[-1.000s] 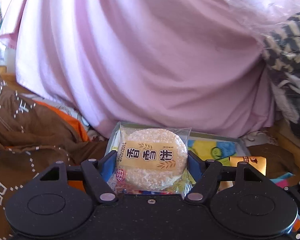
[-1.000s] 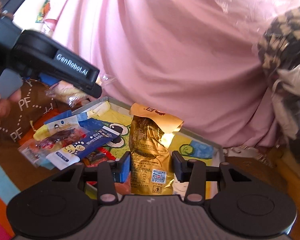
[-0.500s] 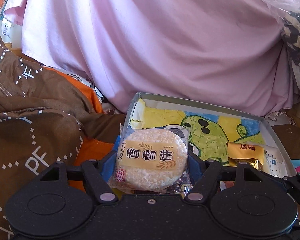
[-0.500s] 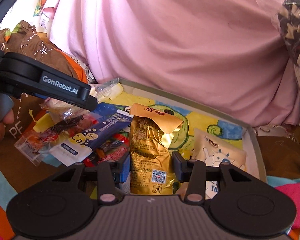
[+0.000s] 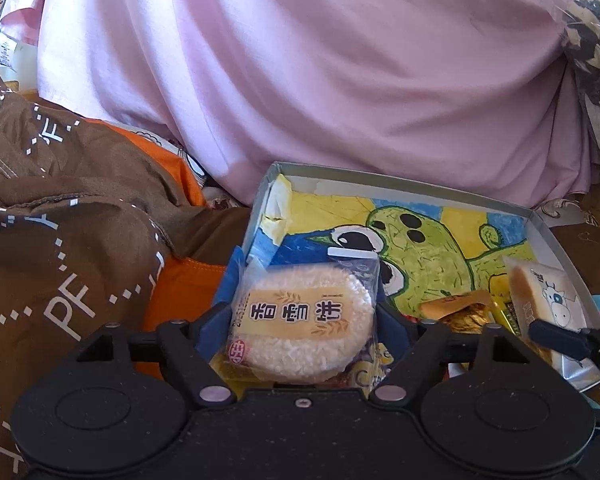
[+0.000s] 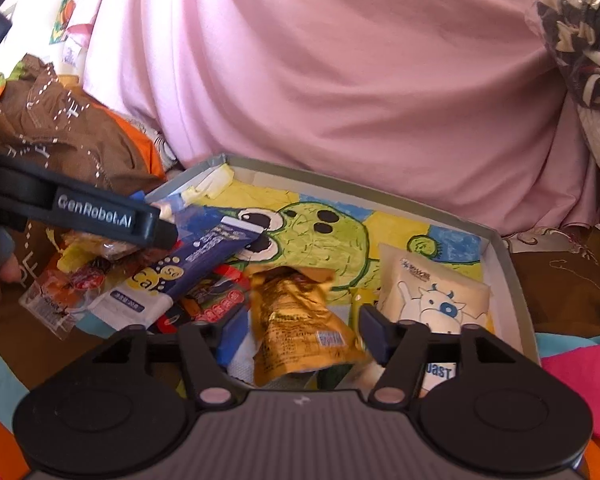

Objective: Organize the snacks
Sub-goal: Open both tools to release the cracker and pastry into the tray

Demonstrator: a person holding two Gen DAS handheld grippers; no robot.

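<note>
**Two snacks at the box, a pile left outside**

Left wrist view: our left gripper [image 5: 304, 316] is clamped on the round white rice cracker in clear wrap [image 5: 300, 320], at the 9 o'clock edge of the shallow grey cardboard box with a green cartoon lining [image 5: 400, 178].

Right wrist view: our right gripper [image 6: 300, 330] stands apart; the crinkled gold foil snack pouch [image 6: 300, 320] sits loose between its fingers. The box [image 6: 504, 264] holds a white cow-print packet [image 6: 432, 300] at 3 o'clock. Loose packets [image 6: 100, 276] remain at 9 o'clock, so we judge sorting unfinished.

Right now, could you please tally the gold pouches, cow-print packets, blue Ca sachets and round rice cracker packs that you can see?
Gold pouch: 1
Cow-print packet: 1
Blue Ca sachet: 1
Round rice cracker pack: 1
Total: 4
</note>
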